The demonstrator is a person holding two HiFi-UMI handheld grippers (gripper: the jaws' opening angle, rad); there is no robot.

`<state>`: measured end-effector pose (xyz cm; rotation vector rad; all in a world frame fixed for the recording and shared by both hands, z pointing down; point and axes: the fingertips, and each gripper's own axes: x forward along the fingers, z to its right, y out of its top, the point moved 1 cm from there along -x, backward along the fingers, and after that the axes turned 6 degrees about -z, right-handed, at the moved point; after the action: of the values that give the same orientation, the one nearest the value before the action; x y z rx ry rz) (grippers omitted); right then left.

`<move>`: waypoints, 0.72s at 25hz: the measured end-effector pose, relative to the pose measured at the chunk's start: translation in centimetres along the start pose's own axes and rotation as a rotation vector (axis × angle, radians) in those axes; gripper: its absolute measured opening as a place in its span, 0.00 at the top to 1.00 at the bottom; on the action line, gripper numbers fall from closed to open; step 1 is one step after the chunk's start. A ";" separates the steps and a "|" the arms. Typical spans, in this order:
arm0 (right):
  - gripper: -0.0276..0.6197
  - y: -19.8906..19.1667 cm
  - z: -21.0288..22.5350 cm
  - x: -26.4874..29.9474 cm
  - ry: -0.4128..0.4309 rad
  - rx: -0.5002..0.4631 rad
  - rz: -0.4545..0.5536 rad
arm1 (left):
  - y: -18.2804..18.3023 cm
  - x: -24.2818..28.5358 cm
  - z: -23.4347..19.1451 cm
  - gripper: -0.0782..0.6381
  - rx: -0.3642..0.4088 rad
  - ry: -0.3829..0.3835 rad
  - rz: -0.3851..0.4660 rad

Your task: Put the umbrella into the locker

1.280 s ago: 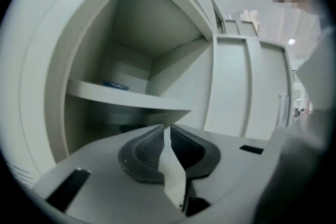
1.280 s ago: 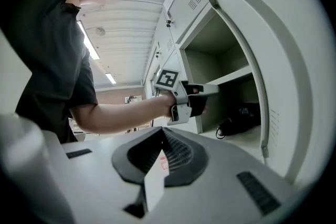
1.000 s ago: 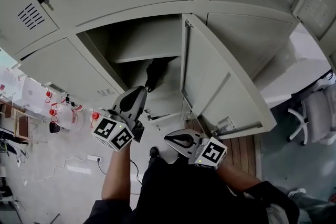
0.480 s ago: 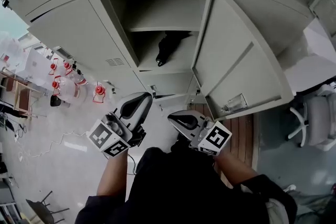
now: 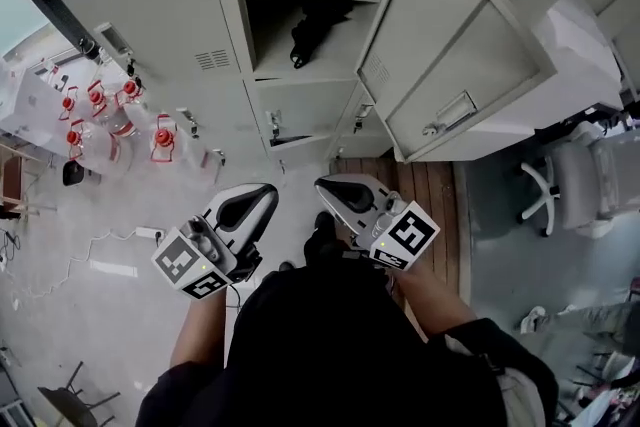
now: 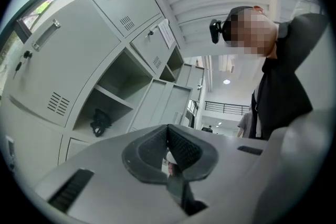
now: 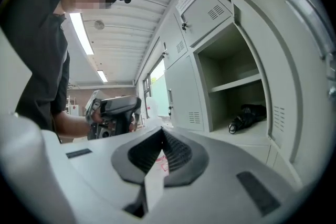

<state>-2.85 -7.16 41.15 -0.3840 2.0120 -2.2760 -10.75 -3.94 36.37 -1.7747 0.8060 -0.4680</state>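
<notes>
Nearest, the left gripper (image 5: 262, 193) and right gripper (image 5: 330, 185) have their jaws pressed together, holding nothing. Well beyond both, the folded black umbrella (image 5: 310, 27) lies lengthwise near-to-far inside the locker (image 5: 272, 55). Its open door (image 5: 450, 45) is nearer the right gripper.

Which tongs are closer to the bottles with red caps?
Left. The left tongs hang just right of the bottles; the right tongs are farther right, beyond them.

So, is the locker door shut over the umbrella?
No, the locker door stands wide open, and the black umbrella lies in plain sight on the shelf inside.
</notes>
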 end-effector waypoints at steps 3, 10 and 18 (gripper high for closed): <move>0.94 -1.1 -2.7 -0.7 -0.042 0.018 -0.024 | -1.8 -2.9 2.1 0.87 -0.030 -0.048 -0.014; 0.94 -3.2 -8.2 -2.7 -0.102 0.032 -0.077 | -6.3 -7.6 5.6 0.87 -0.112 -0.117 -0.033; 0.94 -4.0 -11.2 -5.6 -0.143 0.043 -0.081 | -11.6 -8.6 8.1 0.87 -0.153 -0.128 -0.104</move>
<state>0.27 5.42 43.18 -0.6172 1.9090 -2.2616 -8.01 9.85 45.07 -1.9744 0.6771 -0.3647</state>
